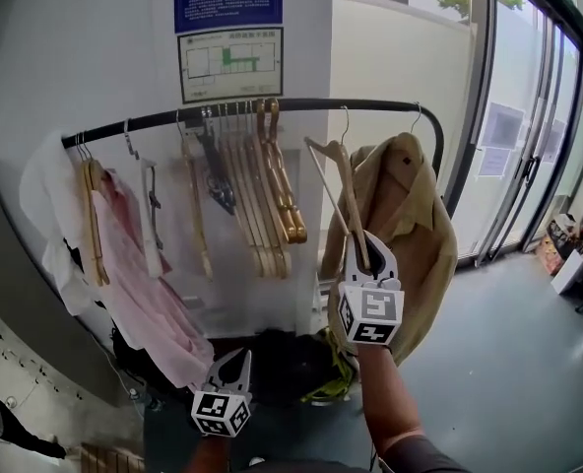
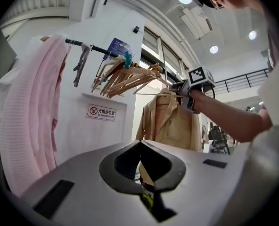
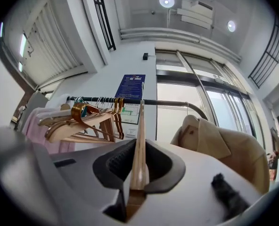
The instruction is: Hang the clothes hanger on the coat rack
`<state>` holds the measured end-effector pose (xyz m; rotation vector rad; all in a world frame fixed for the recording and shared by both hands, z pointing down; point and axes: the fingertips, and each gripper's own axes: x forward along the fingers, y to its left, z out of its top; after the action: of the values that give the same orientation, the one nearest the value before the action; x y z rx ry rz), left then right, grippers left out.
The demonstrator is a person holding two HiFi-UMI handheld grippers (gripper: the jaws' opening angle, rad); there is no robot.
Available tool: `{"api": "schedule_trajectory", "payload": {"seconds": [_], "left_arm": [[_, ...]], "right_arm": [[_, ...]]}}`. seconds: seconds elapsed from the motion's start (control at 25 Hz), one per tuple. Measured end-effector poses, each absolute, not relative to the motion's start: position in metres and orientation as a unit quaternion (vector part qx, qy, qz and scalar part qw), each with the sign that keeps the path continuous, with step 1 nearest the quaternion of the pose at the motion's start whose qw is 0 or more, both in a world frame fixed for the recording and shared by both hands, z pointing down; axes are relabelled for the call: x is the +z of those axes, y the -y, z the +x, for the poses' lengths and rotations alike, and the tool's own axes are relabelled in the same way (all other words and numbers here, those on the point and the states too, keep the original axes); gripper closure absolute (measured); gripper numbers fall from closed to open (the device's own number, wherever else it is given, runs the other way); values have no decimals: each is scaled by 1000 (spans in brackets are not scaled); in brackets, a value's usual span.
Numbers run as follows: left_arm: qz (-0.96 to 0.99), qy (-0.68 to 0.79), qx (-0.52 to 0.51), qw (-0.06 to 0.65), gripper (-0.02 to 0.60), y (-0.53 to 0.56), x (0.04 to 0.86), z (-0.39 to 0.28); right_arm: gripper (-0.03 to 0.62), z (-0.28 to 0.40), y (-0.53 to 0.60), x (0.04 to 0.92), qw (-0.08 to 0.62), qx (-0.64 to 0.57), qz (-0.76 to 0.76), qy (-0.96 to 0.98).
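A black coat rack rail [image 1: 272, 107] runs across the white wall. My right gripper [image 1: 363, 246] is raised in front of it, shut on the lower part of a wooden hanger [image 1: 343, 187]. The hanger's wire hook [image 1: 346, 124] reaches up to the rail between the other hangers and the jacket; I cannot tell whether it rests on the rail. In the right gripper view the wooden hanger [image 3: 140, 126] stands upright between the jaws, pointing at the rail [image 3: 177, 102]. My left gripper [image 1: 232, 363] hangs lower to the left, shut and holding nothing [image 2: 140, 144].
Several wooden hangers [image 1: 262, 200] crowd the middle of the rail. A pink garment [image 1: 144, 294] hangs at its left end and a beige jacket [image 1: 415, 225] at its right end. Glass doors [image 1: 528, 156] stand to the right. A dark bag [image 1: 291, 363] lies under the rack.
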<state>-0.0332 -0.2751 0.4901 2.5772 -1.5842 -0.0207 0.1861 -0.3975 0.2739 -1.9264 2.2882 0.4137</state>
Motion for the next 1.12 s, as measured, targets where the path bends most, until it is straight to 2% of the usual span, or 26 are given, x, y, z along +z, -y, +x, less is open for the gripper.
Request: {"api": "schedule_trajectory", "payload": {"seconds": [0.12, 0.28, 0.84, 1.12], "left_arm": [[849, 524, -31, 66, 577, 272, 477, -48], [846, 530, -38, 41, 577, 274, 463, -61], [838, 545, -26, 34, 577, 269, 476, -85], [844, 531, -27, 72, 577, 270, 491, -81]], "right_arm": [[537, 182, 415, 260, 50, 143, -640, -753], [537, 186, 436, 251, 39, 132, -648, -749], [537, 176, 467, 264, 13, 83, -652, -754], [533, 176, 461, 262, 5, 113, -650, -752]]}}
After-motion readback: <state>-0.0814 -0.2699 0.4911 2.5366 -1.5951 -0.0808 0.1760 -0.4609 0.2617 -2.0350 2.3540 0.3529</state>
